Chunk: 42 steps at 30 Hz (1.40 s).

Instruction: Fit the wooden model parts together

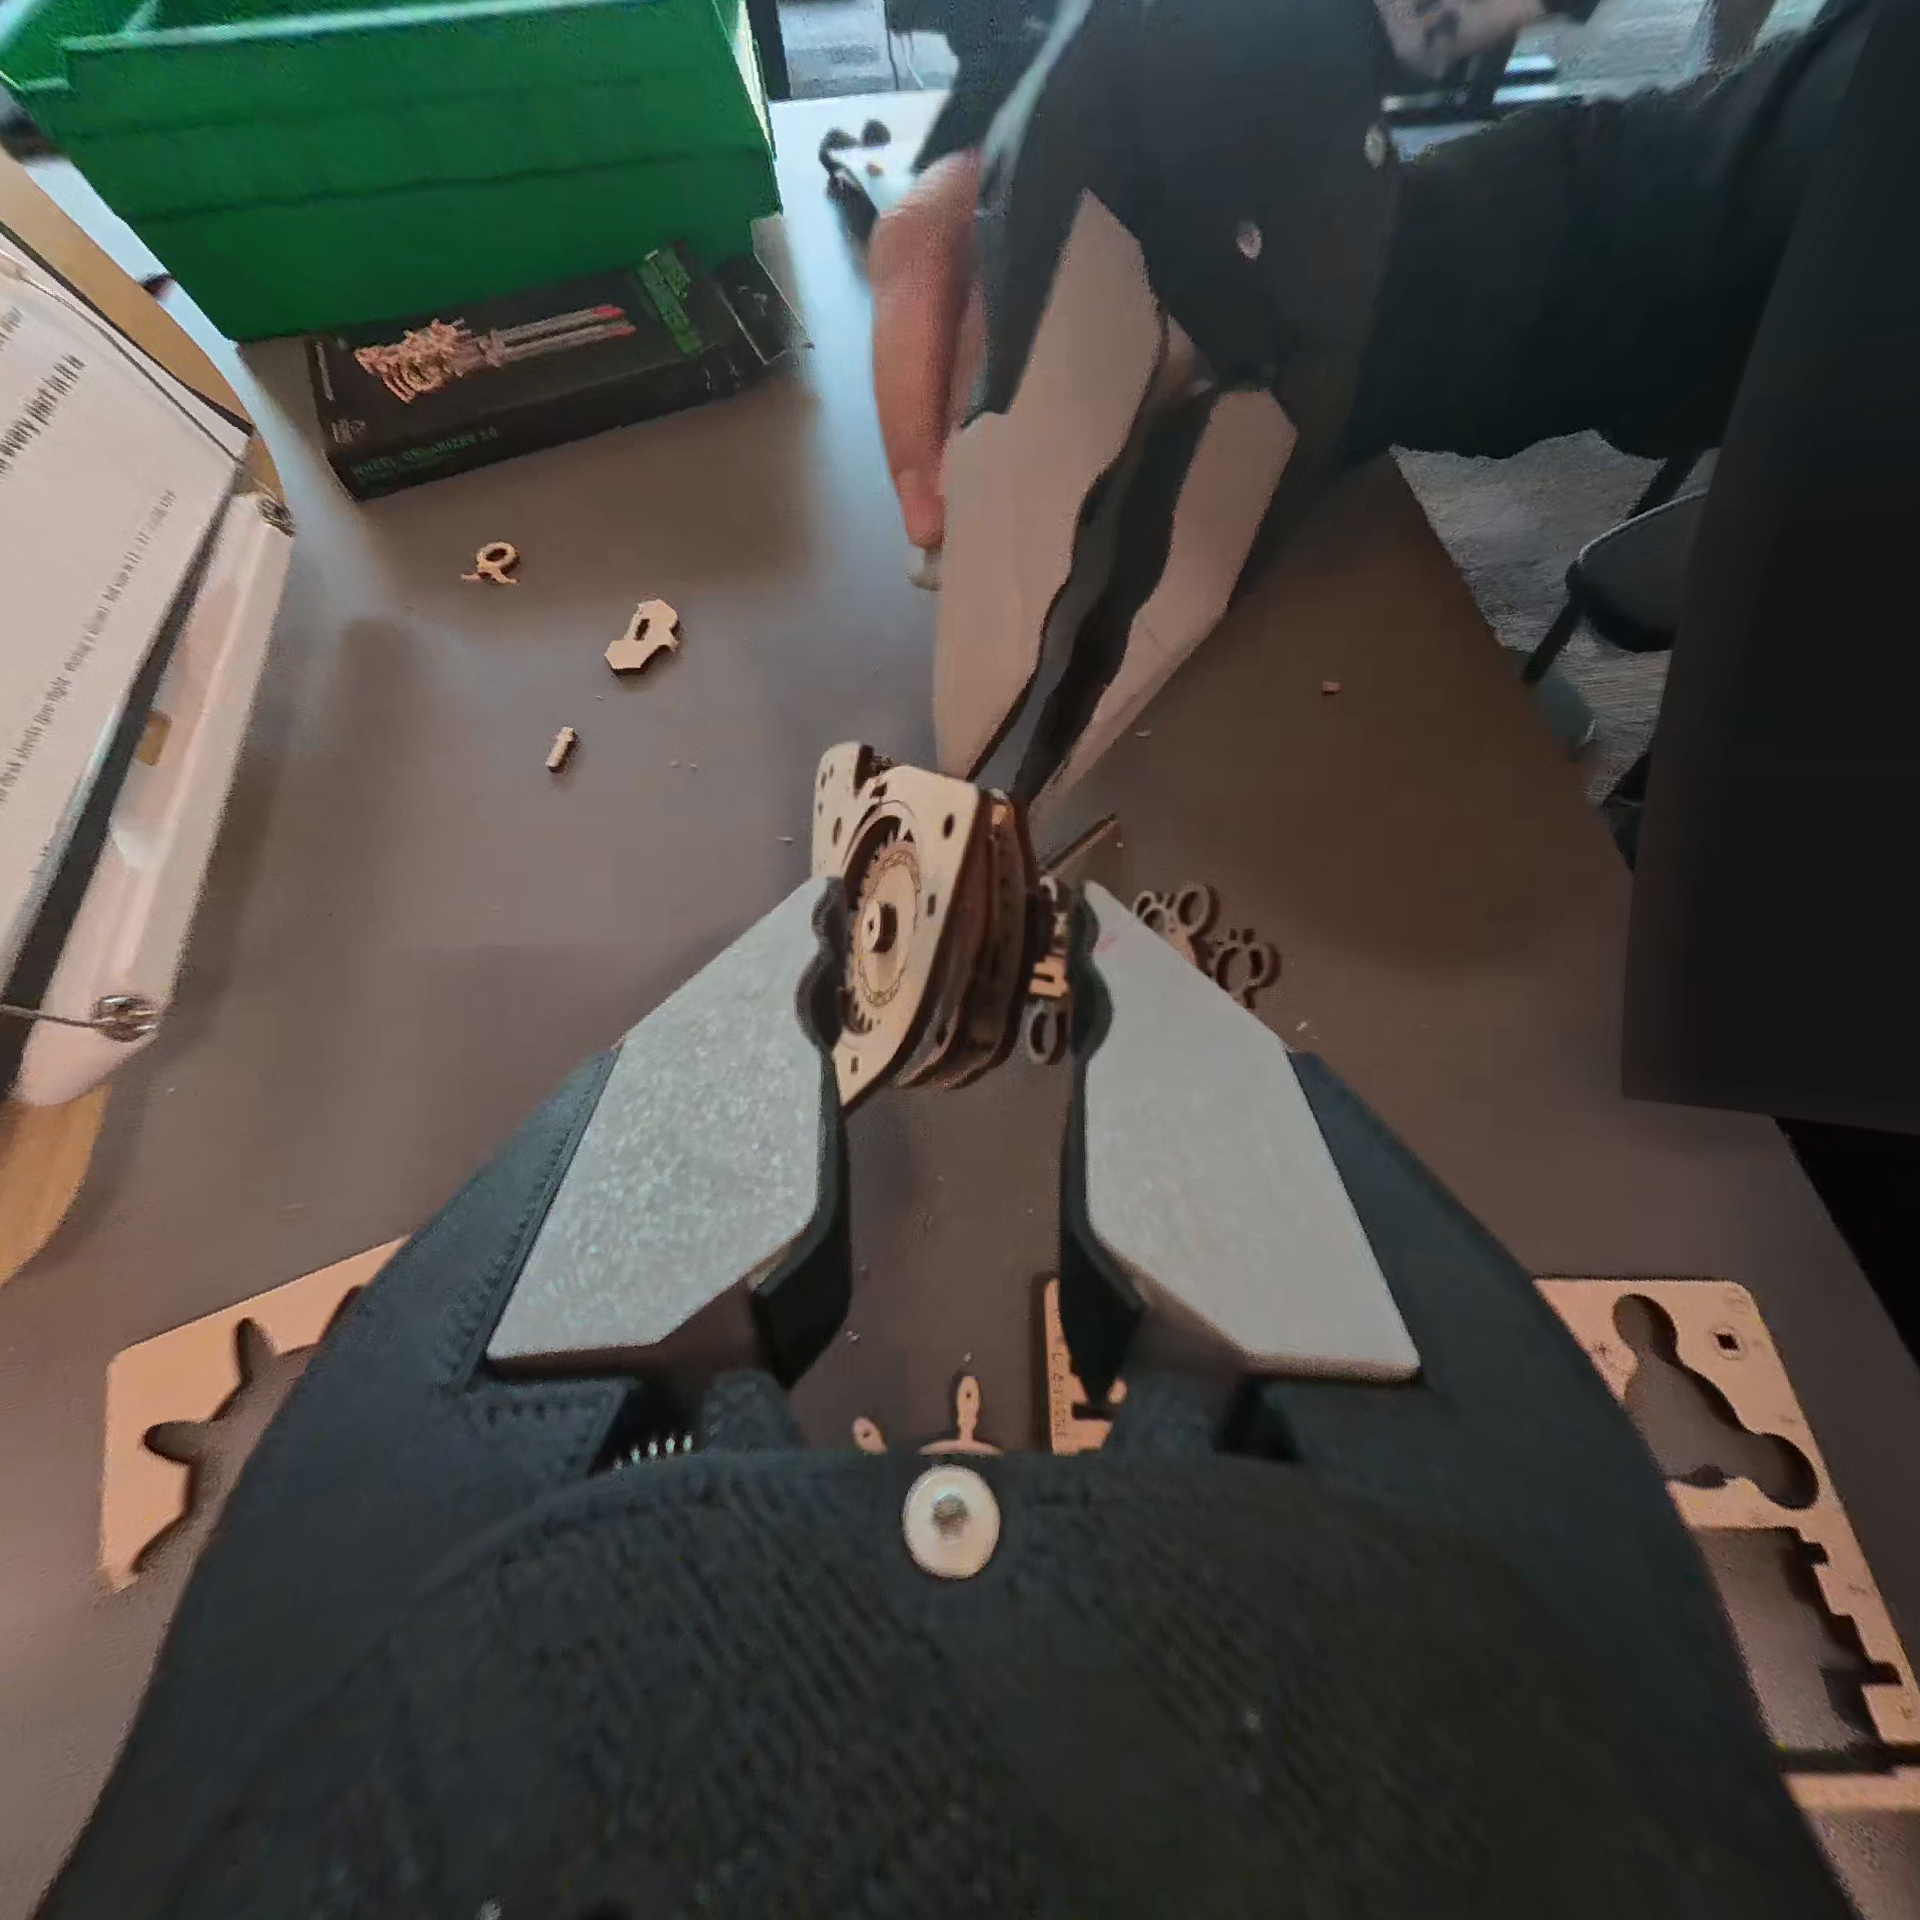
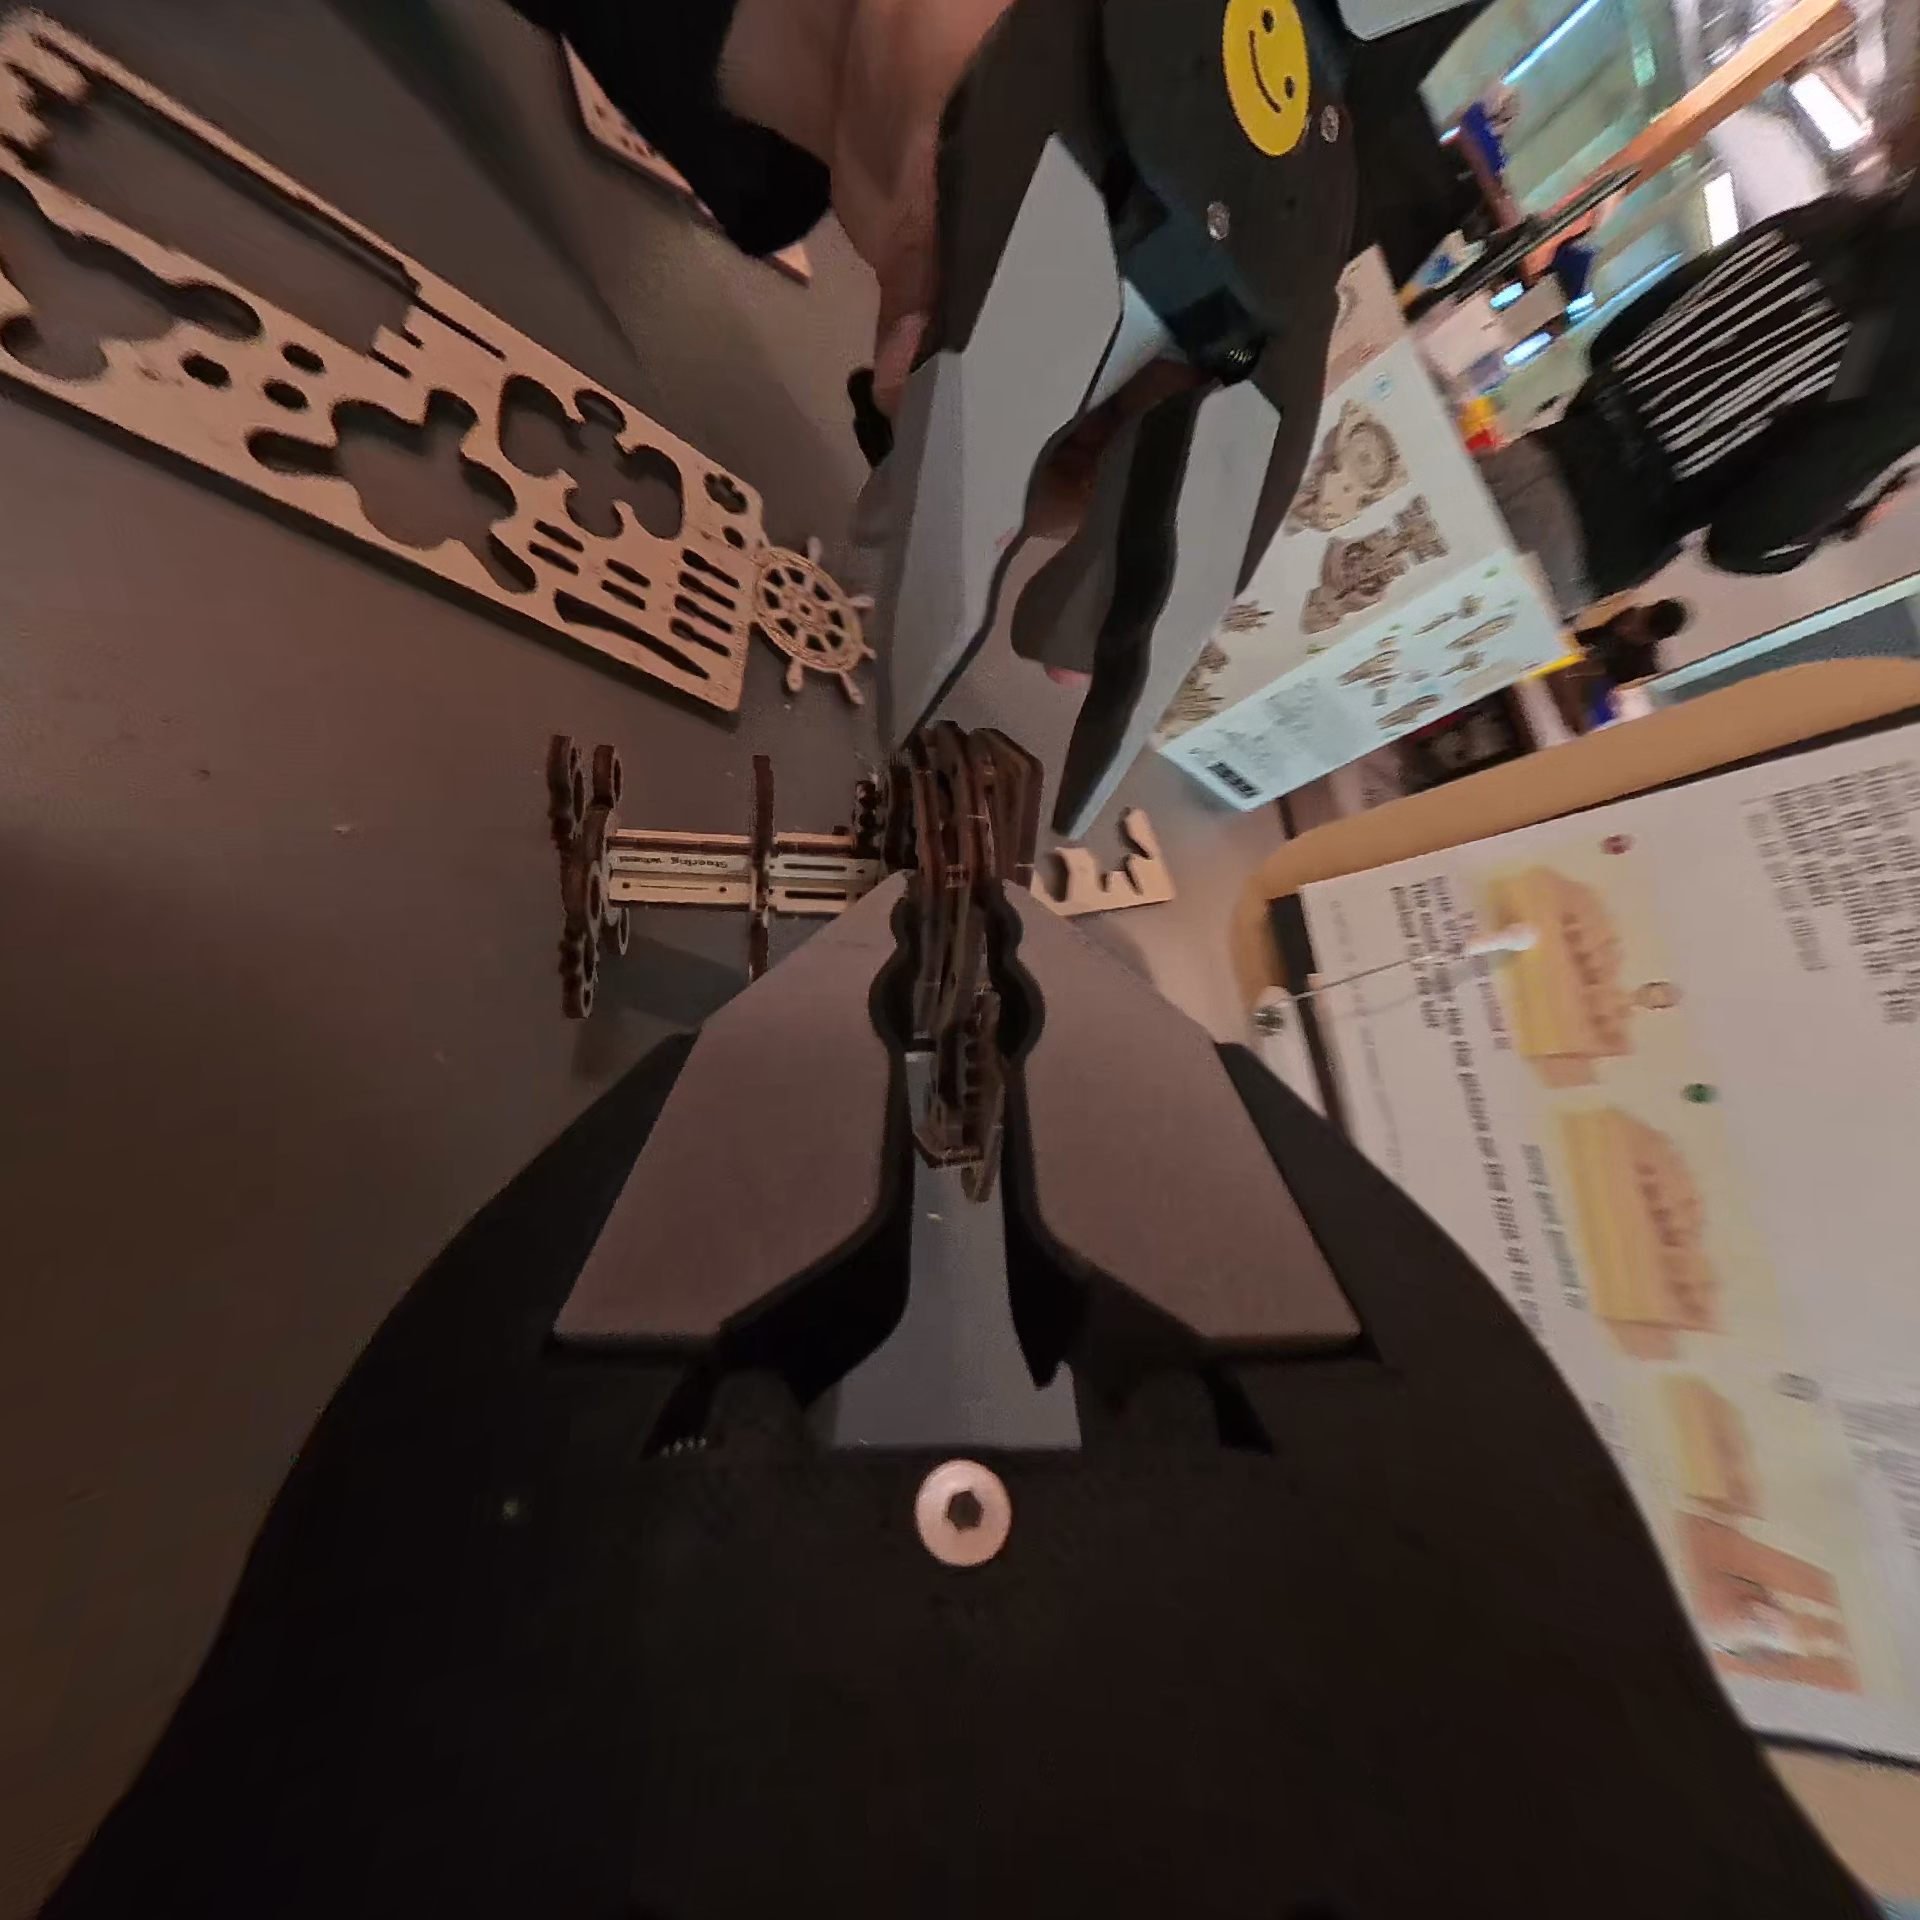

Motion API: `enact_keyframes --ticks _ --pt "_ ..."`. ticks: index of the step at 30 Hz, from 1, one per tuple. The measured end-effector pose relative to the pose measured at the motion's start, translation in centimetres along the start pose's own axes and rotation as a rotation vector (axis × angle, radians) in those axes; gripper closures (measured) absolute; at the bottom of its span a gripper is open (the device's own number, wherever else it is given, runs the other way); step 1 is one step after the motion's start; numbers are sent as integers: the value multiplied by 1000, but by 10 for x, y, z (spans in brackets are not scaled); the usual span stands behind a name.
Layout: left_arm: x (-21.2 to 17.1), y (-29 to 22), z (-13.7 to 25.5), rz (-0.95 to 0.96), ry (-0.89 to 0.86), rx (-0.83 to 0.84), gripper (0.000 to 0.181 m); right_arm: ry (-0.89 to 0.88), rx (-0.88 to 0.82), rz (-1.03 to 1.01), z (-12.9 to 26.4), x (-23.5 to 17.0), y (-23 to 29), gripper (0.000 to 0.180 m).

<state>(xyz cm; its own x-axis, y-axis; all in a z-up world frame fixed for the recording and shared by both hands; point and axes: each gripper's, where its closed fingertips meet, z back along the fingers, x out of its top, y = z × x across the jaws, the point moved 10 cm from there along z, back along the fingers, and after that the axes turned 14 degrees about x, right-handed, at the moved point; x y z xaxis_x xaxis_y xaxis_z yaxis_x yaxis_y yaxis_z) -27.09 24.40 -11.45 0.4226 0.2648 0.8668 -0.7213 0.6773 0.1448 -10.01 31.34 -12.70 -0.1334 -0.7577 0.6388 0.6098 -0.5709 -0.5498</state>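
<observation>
Grey table (image 1: pixel 416 883), scattered wooden offcuts (image 1: pixel 644 639).

A green bin (image 1: pixel 416 156) stands at the tabletop's (image 1: pixel 436 914) far left corner, with a flat black box (image 1: pixel 540 384) lying just in front of it, touching its base. At the left edge a white printed sheet (image 1: pixel 94 582) sits clipped on a pale wooden board (image 2: pixel 1455 800). An open illustrated instruction leaflet (image 2: pixel 1382 582) lies beyond that board.
</observation>
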Motion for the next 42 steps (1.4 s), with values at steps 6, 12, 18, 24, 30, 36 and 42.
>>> enact_keyframes --ticks 6,12,18,24,30,36,42 --pt "11 7 16 26 -70 17 145 121 -187 171 -3 5 10 172" --pt "8 2 14 -68 -21 41 159 127 -242 200 -7 10 17 172" --pt "5 1 13 -117 -38 42 171 138 -279 205 -10 9 19 172" --pt "-3 10 17 -94 -82 29 173 -13 -229 87 4 2 13 166" --pt "-9 18 18 -53 -131 10 174 -73 -181 -99 9 -17 -1 165" --pt "-14 25 17 9 -154 -4 175 -63 -128 -204 0 -21 -5 161" --pt "-13 24 18 -17 -146 1 175 -82 -13 -254 2 -26 -4 167"
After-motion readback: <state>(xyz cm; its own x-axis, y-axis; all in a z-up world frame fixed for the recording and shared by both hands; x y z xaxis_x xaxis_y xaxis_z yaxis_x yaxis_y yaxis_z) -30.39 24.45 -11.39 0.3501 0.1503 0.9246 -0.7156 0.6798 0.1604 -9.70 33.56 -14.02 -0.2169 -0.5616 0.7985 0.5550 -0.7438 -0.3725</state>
